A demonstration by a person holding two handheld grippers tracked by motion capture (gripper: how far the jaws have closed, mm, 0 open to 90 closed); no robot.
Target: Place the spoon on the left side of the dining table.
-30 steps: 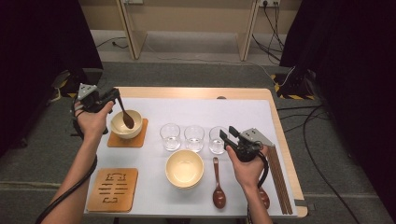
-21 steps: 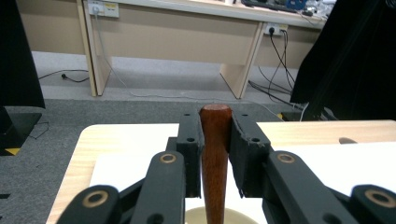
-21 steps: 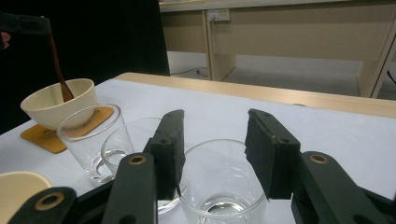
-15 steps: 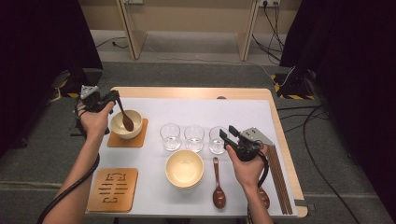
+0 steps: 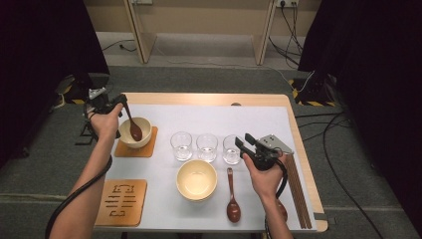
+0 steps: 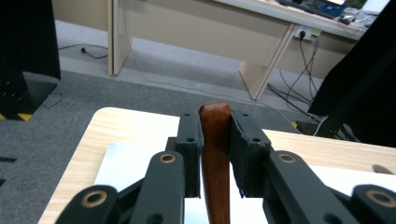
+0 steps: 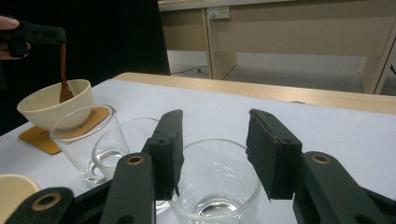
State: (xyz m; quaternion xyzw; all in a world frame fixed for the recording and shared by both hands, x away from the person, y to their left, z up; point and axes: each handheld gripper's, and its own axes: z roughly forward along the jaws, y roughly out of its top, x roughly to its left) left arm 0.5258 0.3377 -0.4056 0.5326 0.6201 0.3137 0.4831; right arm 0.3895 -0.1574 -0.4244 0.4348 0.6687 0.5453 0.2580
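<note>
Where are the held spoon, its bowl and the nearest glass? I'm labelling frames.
held spoon (image 6: 215, 154), left gripper view, handle between the jaws.
bowl (image 5: 142, 124), high view, far rim.
nearest glass (image 7: 215, 186), right gripper view, front wall.

The left gripper (image 6: 215, 135) had its two black jaws pressed against the sides of a reddish-brown wooden spoon handle (image 6: 216, 158), which stood upright between them. Beyond lay the pale wooden table (image 6: 112, 128), its white sheet (image 6: 133, 161), and grey carpet (image 6: 70, 88).

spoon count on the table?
3: one held in the left tongs, dipping into the bowl on the coaster; one right of the front bowl; one partly hidden under the right forearm.
</note>
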